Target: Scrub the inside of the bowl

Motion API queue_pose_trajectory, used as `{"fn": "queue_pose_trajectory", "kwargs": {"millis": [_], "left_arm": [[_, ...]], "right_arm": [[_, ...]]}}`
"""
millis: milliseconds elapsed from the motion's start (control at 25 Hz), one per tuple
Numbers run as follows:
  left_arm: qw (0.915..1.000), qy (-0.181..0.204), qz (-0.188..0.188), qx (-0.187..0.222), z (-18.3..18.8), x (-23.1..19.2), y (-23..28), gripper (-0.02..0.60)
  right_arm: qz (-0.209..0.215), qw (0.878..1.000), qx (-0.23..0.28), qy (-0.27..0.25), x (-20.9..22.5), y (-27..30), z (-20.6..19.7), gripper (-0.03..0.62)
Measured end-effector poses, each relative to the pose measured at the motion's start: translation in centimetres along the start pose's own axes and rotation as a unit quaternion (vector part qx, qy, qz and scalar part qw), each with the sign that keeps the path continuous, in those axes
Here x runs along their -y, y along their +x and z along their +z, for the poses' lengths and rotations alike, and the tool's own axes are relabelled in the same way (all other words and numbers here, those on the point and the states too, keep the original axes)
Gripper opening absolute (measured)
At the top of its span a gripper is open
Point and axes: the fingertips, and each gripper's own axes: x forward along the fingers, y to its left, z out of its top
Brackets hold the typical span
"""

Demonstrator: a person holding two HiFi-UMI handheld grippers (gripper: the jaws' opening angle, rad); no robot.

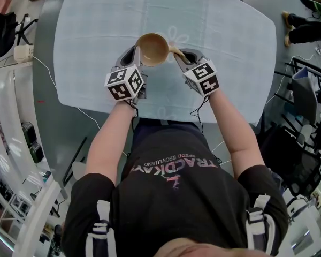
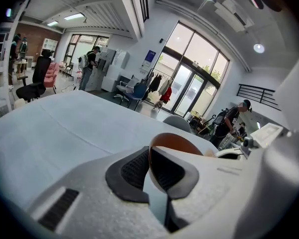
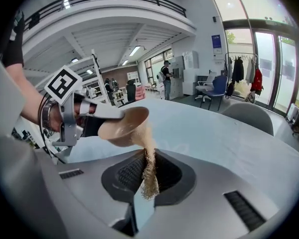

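Tan fibres of the scrubber [image 3: 149, 176] are pinched in the closed right tool [image 1: 183, 59], the strip's long axis running straight ahead of it to the rim of the brown bowl [image 1: 152, 48]. The left tool [image 1: 136, 55] is clamped on the bowl's opposite rim and holds it above the bench [image 1: 96, 47]. The bowl's mouth opens just left of the right tool, so that tool is the one placed to reach inside. The only legible writing is the shirt [image 1: 174, 197] print, seemingly TRACKDAY.

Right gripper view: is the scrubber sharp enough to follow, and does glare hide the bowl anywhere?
Right gripper view: scrubber fibres sharp between the jaws, smeared near the bowl; no glare on it. Left gripper view: bowl rim sharp, windows bright behind. Head view: evenly lit, edges bowed.
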Motion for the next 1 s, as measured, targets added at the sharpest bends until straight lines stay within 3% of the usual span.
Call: {"fn": "queue_pose_trajectory", "kwargs": {"millis": [160, 360, 840, 1000], "left_arm": [[0.9996, 0.019, 0.004, -0.02, -1.3, -0.3, 0.3, 0.028], [0.9991, 0.011, 0.019, -0.036, -2.6, -1.6, 1.4, 0.028], [0.9962, 0.004, 0.048, -0.072, -4.8, -3.9, 4.5, 0.028], [0.9963, 0.011, 0.042, -0.073, -4.9, -3.8, 4.5, 0.031]], "right_arm": [[-0.023, 0.998, 0.037, 0.05, 2.7, -0.1, 2.0, 0.032], [-0.039, 0.994, 0.065, 0.073, 4.3, -0.8, 3.4, 0.032], [-0.041, 0.99, 0.081, 0.109, 5.0, -2.7, 2.4, 0.032], [-0.041, 0.989, 0.085, 0.115, 5.1, -3.1, 2.4, 0.032]]}}
